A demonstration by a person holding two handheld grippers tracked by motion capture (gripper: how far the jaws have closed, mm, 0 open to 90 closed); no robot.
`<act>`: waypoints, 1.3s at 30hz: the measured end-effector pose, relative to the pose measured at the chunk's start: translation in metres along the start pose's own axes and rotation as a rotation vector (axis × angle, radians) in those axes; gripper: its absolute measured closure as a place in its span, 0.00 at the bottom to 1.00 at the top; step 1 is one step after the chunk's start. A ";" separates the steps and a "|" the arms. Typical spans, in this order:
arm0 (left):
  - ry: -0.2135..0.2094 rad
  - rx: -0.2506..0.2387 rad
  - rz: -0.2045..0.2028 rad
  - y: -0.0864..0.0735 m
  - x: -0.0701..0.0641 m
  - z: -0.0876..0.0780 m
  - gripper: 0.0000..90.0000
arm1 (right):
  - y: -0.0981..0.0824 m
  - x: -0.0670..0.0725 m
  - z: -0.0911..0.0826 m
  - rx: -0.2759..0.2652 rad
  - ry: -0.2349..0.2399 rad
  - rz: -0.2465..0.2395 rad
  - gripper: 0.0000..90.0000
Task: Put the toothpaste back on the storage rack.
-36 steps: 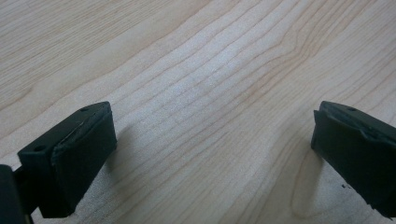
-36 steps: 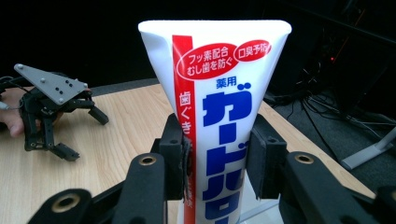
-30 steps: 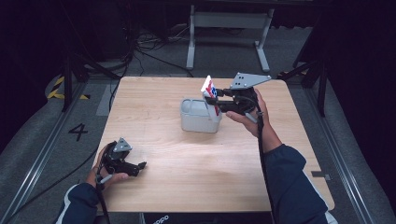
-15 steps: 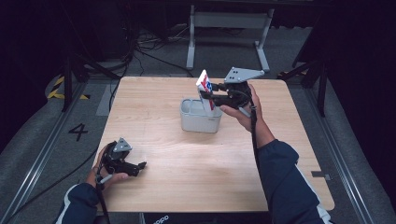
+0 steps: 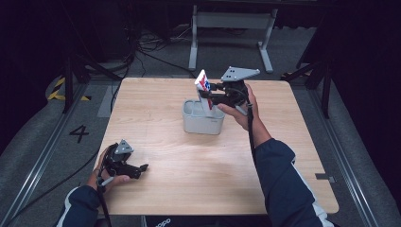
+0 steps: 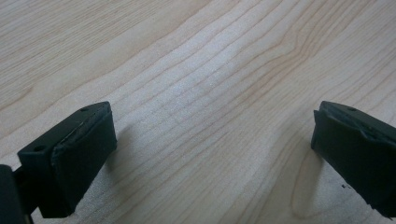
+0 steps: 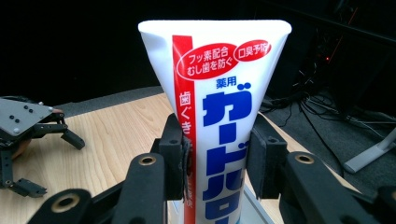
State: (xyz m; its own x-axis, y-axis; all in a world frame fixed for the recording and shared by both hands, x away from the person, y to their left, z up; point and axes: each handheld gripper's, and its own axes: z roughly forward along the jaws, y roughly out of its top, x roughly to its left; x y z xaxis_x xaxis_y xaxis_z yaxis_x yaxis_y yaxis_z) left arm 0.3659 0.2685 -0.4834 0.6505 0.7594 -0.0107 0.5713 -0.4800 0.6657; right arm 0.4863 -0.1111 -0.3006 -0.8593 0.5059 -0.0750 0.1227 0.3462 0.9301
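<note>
Item under handling: a toothpaste tube (image 7: 219, 116), white plastic with a red vertical stripe, red oval labels and large blue Japanese lettering. Its crimped flat end is uppermost and widest; the body narrows downward. In the high view the tube (image 5: 204, 87) stands tilted above a grey container (image 5: 202, 118), its lower end at or within the container's open top; whether it touches the inside cannot be told.

Right gripper (image 5: 213, 94): jaws closed on the toothpaste tube, one black pad pressing each side of the body at mid-height, as the right gripper view shows. A grey three-cornered plate sits on top of the gripper. The hand holds it over the far middle of the bench.

Left gripper (image 5: 139, 168): at the near left of the bench, held low in the hand. In the left gripper view its jaws stand wide apart with bare wood between them, gripping nothing.

Surface: the bench (image 5: 165, 189) is a light wood-grain top, rectangular with rounded corners, matte finish. The container is a rounded rectangular tub, smooth grey.

Room: dark surroundings, grey floor with cables (image 5: 151, 47), a metal stand (image 5: 231, 28) beyond the far edge, and a floor marking "4" (image 5: 79, 133) to the left.
</note>
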 end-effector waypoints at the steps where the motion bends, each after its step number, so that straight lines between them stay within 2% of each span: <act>1: 0.000 0.000 0.000 0.000 0.000 0.000 0.01 | 0.000 0.000 0.001 0.003 0.001 -0.001 0.71; 16: -0.001 -0.001 0.000 0.000 0.000 0.000 0.01 | -0.011 -0.007 0.018 0.021 -0.003 0.010 0.71; 26: 0.001 -0.002 0.000 0.000 0.000 0.000 0.01 | -0.015 -0.011 0.024 0.013 -0.009 0.017 0.71; 39: 0.001 -0.003 0.000 0.000 0.000 0.000 0.01 | -0.032 -0.018 0.035 0.056 -0.010 0.033 0.70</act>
State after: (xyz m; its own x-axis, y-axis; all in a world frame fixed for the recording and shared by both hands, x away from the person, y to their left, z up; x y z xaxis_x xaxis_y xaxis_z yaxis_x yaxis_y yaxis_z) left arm 0.3659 0.2684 -0.4837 0.6500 0.7598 -0.0100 0.5700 -0.4788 0.6678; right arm 0.5151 -0.1032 -0.3417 -0.8493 0.5257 -0.0483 0.1787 0.3724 0.9107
